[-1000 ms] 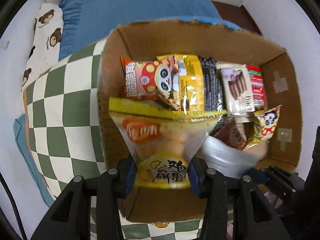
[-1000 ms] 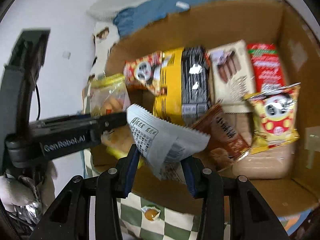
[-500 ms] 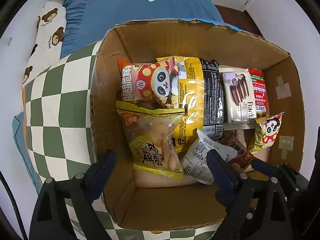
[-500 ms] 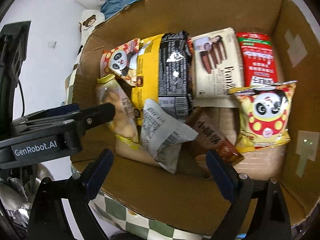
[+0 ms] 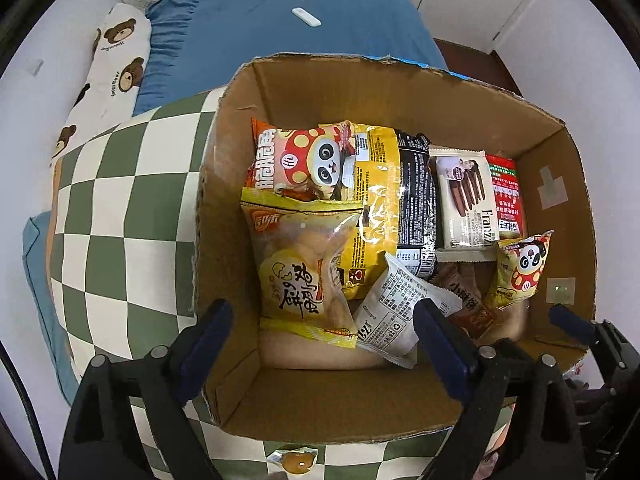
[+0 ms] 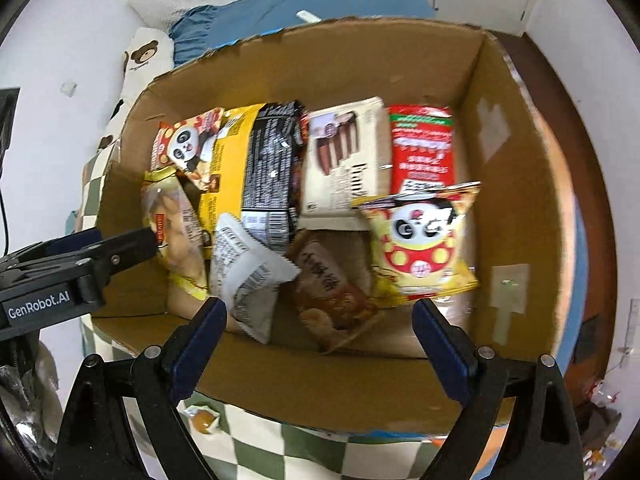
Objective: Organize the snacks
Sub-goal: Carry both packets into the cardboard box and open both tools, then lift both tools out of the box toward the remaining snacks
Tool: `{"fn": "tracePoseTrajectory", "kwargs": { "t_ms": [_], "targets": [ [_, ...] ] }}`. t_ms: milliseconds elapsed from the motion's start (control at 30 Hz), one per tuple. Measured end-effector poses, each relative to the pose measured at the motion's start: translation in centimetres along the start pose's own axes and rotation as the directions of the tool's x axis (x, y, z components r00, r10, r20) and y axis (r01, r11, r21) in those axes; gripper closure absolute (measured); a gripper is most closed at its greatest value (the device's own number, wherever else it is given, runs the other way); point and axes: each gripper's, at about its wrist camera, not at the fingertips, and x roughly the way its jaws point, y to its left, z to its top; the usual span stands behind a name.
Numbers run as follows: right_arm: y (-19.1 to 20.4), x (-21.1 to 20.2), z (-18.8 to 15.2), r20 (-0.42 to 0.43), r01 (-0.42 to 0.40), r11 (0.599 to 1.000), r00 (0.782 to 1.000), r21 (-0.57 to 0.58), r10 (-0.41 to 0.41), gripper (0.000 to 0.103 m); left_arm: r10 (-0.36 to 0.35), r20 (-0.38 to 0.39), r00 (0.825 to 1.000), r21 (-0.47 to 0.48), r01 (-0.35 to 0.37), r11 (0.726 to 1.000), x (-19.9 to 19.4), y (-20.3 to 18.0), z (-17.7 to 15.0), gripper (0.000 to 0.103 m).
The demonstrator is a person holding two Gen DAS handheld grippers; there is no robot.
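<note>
A cardboard box (image 5: 404,88) on a checked cloth holds several snack packs. A yellow egg-biscuit bag (image 5: 300,272) lies at its left and a white-grey packet (image 5: 396,308) next to it. Both also show in the right wrist view: the bag (image 6: 176,232) and the packet (image 6: 248,276). My left gripper (image 5: 324,332) is open and empty above the box's near edge. My right gripper (image 6: 320,328) is open and empty above the near wall. Panda bags (image 5: 308,160) (image 6: 424,240), a yellow pack (image 5: 376,196), a black pack (image 6: 272,168), a wafer pack (image 6: 344,160) and a red pack (image 6: 424,148) fill the back.
The green-and-white checked cloth (image 5: 116,208) covers a surface beside a blue bed (image 5: 280,28) and a bear-print pillow (image 5: 112,52). A small wrapped candy (image 5: 296,460) lies on the cloth in front of the box. The left gripper's body (image 6: 60,276) shows at the left.
Both grippers opened and let go: the yellow biscuit bag and the white-grey packet now lie in the box. Both grippers have pulled back and up from the box.
</note>
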Motion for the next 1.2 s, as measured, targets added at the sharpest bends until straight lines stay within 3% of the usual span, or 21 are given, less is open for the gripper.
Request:
{"fn": "tracePoseTrajectory", "kwargs": {
  "t_ms": [500, 933, 1200],
  "targets": [
    [-0.5, -4.5, -2.3, 0.143, 0.092, 0.996, 0.986, -0.008, -0.090, 0.007, 0.001, 0.136, 0.991, 0.000, -0.001, 1.000, -3.4, -0.5, -3.5, 0.011],
    [0.1, -11.6, -8.0, 0.345, 0.142, 0.989, 0.931, -0.038, -0.120, 0.007, -0.034, 0.327, 0.944, 0.026, 0.027, 0.999, -10.4, -1.3, -10.3, 0.011],
    [0.7, -15.9, -11.8, 0.438, 0.146, 0.988, 0.892, -0.052, -0.109, 0.007, -0.063, 0.386, 0.920, 0.034, 0.054, 0.998, -13.7, -1.6, -14.3, 0.011]
  ]
}}
